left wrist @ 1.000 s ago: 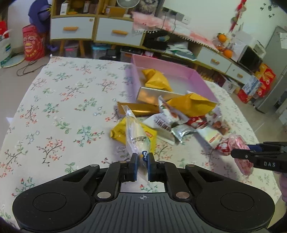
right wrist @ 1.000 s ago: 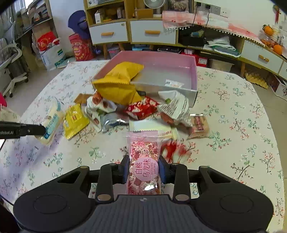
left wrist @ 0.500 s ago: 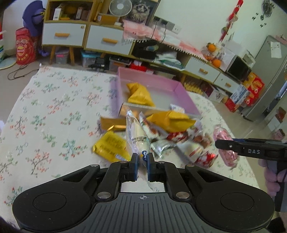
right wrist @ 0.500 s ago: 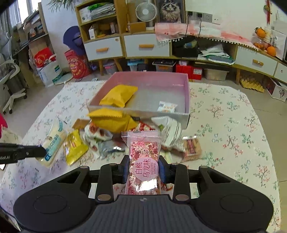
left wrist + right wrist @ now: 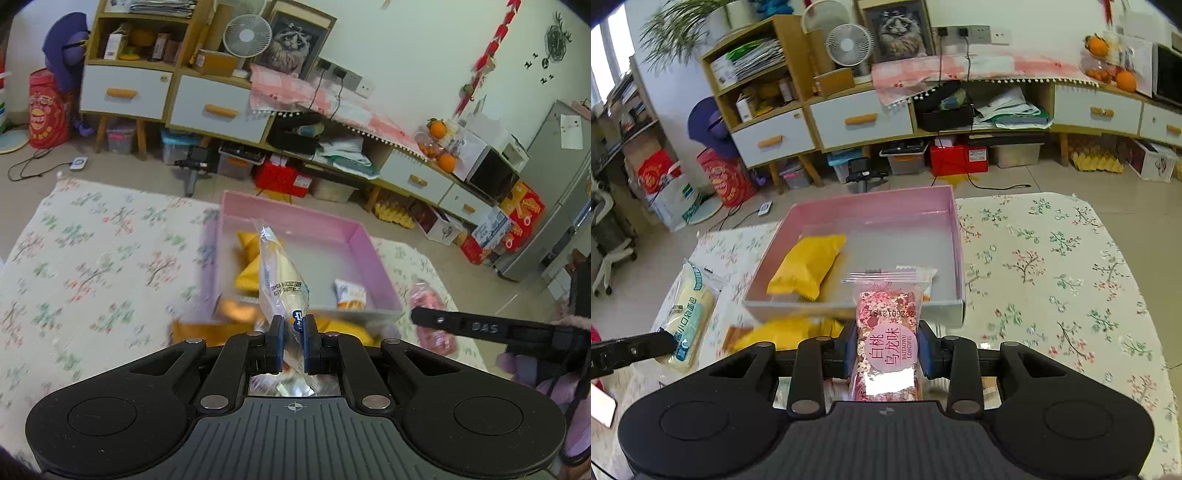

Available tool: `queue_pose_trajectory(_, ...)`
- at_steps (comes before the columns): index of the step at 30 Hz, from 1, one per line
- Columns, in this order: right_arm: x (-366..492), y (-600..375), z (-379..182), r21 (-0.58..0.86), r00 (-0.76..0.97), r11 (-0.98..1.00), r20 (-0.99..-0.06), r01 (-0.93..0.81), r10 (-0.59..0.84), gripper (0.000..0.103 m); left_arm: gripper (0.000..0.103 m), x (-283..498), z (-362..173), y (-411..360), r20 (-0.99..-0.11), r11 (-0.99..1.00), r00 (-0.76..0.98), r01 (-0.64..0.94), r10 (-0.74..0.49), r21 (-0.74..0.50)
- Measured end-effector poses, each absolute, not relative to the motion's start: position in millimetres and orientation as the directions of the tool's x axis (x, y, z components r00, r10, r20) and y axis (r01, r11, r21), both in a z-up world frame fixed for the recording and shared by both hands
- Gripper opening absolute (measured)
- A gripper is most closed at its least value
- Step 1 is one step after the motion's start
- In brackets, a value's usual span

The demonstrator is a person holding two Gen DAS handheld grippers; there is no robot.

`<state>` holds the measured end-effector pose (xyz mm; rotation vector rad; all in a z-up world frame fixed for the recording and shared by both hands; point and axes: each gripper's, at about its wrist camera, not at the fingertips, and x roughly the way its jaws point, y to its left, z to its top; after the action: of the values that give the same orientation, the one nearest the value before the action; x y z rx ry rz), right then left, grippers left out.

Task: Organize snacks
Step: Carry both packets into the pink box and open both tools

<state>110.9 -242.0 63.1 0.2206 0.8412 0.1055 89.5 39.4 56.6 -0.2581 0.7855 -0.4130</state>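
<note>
Left gripper (image 5: pixel 291 328): jaws clamped on the lower end of a clear-wrapped cream snack (image 5: pixel 280 280), blue pads pressing the wrapper from both sides. Packet stands up and away from the fingers, held in the air over the near wall of the pink tray (image 5: pixel 373 254).

Right gripper (image 5: pixel 886 347): jaws clenched on a pink floral packet (image 5: pixel 888 328) with a round pink label, gripped at its middle, top seal pointing towards the tray. It also hangs off the table, in front of the tray's near wall.

Just beyond both grippers, on the floral tablecloth (image 5: pixel 1052 266): a yellow pack (image 5: pixel 790 330) lies against the outside of the tray's near wall; detail there is blurred.

Inside the tray: yellow pouch (image 5: pixel 807 267) on the left part of the floor, small white-and-orange sachet (image 5: pixel 349 293) near the front right corner. Remaining floor bare.

In the left wrist view the right gripper's finger shows at the right edge, with a person's hand in a lilac sleeve (image 5: pixel 532 369) behind it.

Far: low cabinets with white drawers (image 5: pixel 860 120), desk fan (image 5: pixel 849 46), oranges (image 5: pixel 1124 79)
</note>
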Motion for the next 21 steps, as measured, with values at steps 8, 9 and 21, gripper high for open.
queue_pose_trajectory(8,140.7,-249.7,59.6,0.310,0.671,0.948,-0.718,0.069,0.186,0.004,0.007,143.0,49.3,1.8,-0.651,0.871,0.581,0.283,-0.488,-0.401)
queue_pose_trajectory(9,146.3,-250.1,60.0,0.316,0.675,0.947,-0.713,0.066,0.191,0.004,0.007,149.3,46.9,-2.9,-0.653,0.868,0.574,0.288,-0.494,-0.404)
queue_pose_trajectory(21,196.2,-264.8,27.3,0.311,0.683,0.949,-0.704,0.051,0.194,0.004,0.007,209.6,1.7,-38.5,-0.691,0.862,0.515,0.313,-0.507,-0.399)
